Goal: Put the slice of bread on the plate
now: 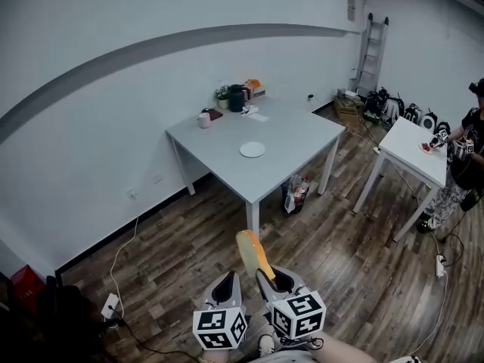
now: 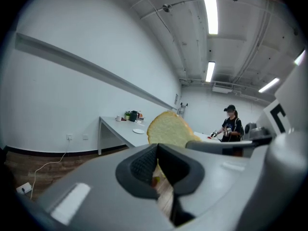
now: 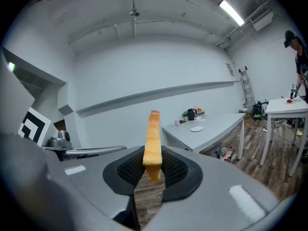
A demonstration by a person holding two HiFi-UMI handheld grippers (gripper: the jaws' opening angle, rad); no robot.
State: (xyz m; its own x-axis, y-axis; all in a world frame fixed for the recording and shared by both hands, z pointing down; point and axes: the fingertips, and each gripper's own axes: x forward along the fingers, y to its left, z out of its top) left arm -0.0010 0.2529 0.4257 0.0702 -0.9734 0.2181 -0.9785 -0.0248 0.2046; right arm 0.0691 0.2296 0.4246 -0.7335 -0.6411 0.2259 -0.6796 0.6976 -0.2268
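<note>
A slice of bread [image 1: 253, 254] stands on edge between the fingers of my right gripper [image 1: 268, 277], which is shut on it low at the bottom middle of the head view. In the right gripper view the bread [image 3: 153, 138] rises thin and upright out of that gripper [image 3: 153, 163]. My left gripper [image 1: 225, 284] is just to its left, its tips together and nothing in them. In the left gripper view the gripper [image 2: 157, 150] sees the bread [image 2: 168, 129] beyond and to the right. The white plate [image 1: 252, 150] lies on the grey table [image 1: 302, 138] across the floor.
A dark jug [image 1: 237, 97], a mug [image 1: 204, 119] and boxes crowd the table's far corner. A bag of bottles [image 1: 296, 193] sits under it. At the right a person [image 1: 465, 157] works at a white table [image 1: 412, 153]. A ladder [image 1: 370, 48] leans on the wall. A power strip [image 1: 111, 306] lies on the floor.
</note>
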